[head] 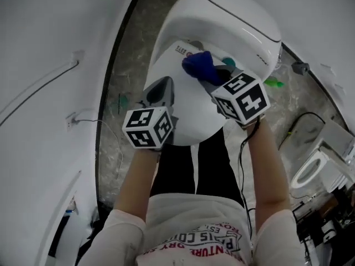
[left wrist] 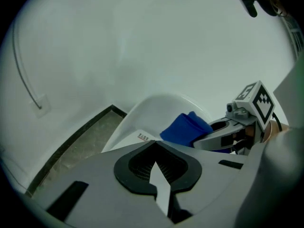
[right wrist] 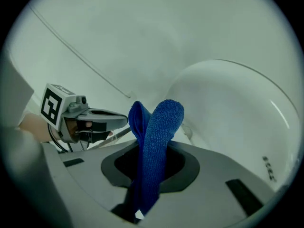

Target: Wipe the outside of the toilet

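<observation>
Toilet [head: 188, 112]: white, lid down; its long axis runs from the person's legs away and slightly to the right, with the rounded front toward the person and the domed rear part at the far end
Blue cloth [head: 199, 64]: a folded bunch at the far end of the lid, where the lid meets the dome; in the right gripper view [right wrist: 159, 127] its long axis follows the jaws and its doubled-over end sticks out past the tips toward the dome
Right gripper [head: 209, 77]: jaws clamped on the blue cloth, aimed along the toilet toward the dome
Left gripper [head: 162, 88]: jaws pressed together with nothing between them, over the near left part of the lid, beside the right one and pointing the same way; contact with the lid cannot be told
Floor [head: 125, 87]: grey marbled strip to the left of the toilet
Second toilet seat [head: 310, 168]: well apart, at the right edge
</observation>
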### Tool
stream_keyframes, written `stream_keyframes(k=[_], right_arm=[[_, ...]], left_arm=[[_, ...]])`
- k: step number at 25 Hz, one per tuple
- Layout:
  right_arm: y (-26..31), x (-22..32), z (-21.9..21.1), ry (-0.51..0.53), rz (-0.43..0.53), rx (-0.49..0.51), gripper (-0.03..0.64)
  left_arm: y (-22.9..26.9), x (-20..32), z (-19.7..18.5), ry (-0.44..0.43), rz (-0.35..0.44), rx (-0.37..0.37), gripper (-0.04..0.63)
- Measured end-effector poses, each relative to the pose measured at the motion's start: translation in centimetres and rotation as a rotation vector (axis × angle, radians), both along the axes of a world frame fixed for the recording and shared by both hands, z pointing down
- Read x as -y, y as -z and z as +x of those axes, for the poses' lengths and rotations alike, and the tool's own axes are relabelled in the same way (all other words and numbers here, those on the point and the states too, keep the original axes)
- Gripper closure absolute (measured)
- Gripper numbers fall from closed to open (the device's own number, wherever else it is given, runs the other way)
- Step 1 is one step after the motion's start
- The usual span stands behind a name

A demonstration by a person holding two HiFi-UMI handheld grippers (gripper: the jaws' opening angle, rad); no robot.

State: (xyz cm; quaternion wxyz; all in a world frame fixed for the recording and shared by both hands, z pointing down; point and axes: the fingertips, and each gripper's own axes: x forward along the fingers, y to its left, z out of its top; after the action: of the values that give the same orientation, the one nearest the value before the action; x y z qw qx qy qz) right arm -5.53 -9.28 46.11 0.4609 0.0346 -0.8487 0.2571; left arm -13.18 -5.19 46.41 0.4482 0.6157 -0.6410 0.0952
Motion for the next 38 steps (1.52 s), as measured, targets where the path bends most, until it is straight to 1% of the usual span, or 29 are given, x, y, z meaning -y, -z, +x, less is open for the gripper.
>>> stream_keyframes(k=[3,6,8,9,12,15,17,20,22,25,28,32,35,38], right_arm=[[1.6,2.2,5.0,-0.176,0.070,0.034,0.541],[2.9,4.4,10.7,-0.321,0.151,0.046,0.541],[3.2,5.6,14.5,-0.400,0.179,0.043,0.541],[3.2,6.3,16.4,-0.439,0.190,0.041,0.541],[2.9,8.8,21.4,-0.539,0.232,0.032,0.541],[2.7,11.0,24.5,-0.621,0.270,0.035,0.541],[2.8,12.6,25.6,-0.666,0.299,0.057,0.541],[2.8,15.8,26.9,-0.752,0.370,0.079,0.541],[1.9,17.5,27.2,-0.770,0.400,0.075,0.541],[-0.6,18.8,26.7,-0.717,0.382,0.073,0.541],[-2.2,18.7,26.5,-0.669,0.368,0.094,0.541],[-4.6,17.1,27.1,-0.663,0.320,0.113,0.541],[-6.0,16.0,27.8,-0.677,0.292,0.122,0.541],[-7.5,14.1,27.7,-0.691,0.269,0.124,0.541]], left_arm=[[0.4,2.4,2.7,-0.119,0.018,0.020,0.589],[1.7,5.1,7.0,-0.293,0.097,0.040,0.589],[2.4,6.5,10.1,-0.404,0.137,0.067,0.589],[2.7,7.2,11.7,-0.445,0.153,0.077,0.589],[2.8,9.1,15.8,-0.519,0.198,0.085,0.589],[2.5,10.1,18.7,-0.578,0.219,0.098,0.589],[2.1,10.4,19.9,-0.597,0.219,0.100,0.589],[1.3,10.3,20.8,-0.604,0.201,0.104,0.589],[0.5,9.8,20.8,-0.598,0.179,0.115,0.589],[-0.7,9.4,20.7,-0.562,0.153,0.122,0.589],[-2.0,8.9,20.9,-0.529,0.130,0.124,0.589],[-3.3,8.1,22.0,-0.499,0.106,0.110,0.589],[-4.4,7.9,23.7,-0.509,0.094,0.085,0.589],[-5.2,7.4,25.1,-0.545,0.084,0.074,0.589]])
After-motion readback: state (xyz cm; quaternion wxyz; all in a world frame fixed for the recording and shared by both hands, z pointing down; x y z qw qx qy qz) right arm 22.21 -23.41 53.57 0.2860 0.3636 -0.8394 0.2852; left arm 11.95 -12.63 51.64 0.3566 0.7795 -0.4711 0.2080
